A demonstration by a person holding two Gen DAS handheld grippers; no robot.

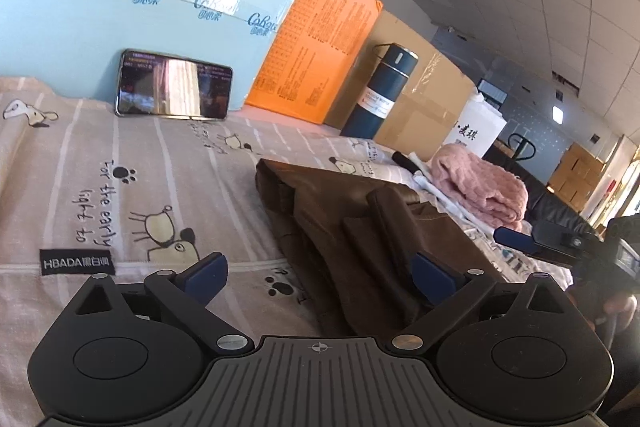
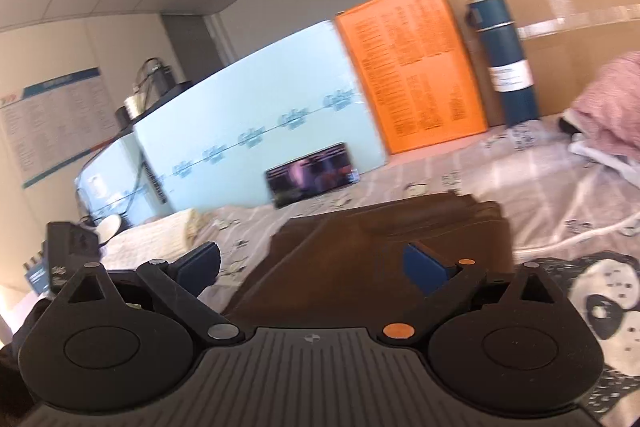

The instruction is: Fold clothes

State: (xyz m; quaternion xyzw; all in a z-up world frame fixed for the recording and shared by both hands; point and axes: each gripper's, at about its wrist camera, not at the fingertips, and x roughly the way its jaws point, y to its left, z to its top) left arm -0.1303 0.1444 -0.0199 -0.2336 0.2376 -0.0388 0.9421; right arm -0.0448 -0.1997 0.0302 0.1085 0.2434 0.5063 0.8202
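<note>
Looking along my left gripper [image 1: 320,275], I saw its two blue-padded fingers [image 1: 204,271] spread wide, pinching nothing, hovering above the printed bedsheet [image 1: 180,187]. The brown garment [image 1: 360,227] lay on that sheet in front of the gripper and to its right, folded into a layered stack, with one narrow folded strip resting on top. One blue pad sat over the garment's near edge, though I could not tell whether it touched the cloth. Beyond the garment, a pink knitted garment [image 1: 484,183] sat bunched on some white cloth near the far side. A phone [image 1: 174,85] leaned against the pale blue board [image 1: 152,7], with an orange board [image 1: 320,47], a dark blue flask [image 1: 380,87] and a cardboard box [image 1: 428,99] lined up beside it. My right gripper [image 1: 556,241] showed at the right edge of this view, with one blue fingertip visible.

From the right wrist view, which was somewhat blurred, my right gripper [image 2: 312,267] also had its fingers [image 2: 424,267] spread apart and empty. The brown garment [image 2: 380,247] filled the space directly ahead, between and beyond the fingers, lying flat on the bedsheet [image 2: 540,187]. The phone [image 2: 314,173] stood behind it, and the pink knitted garment [image 2: 612,107] sat off to the right.
</note>
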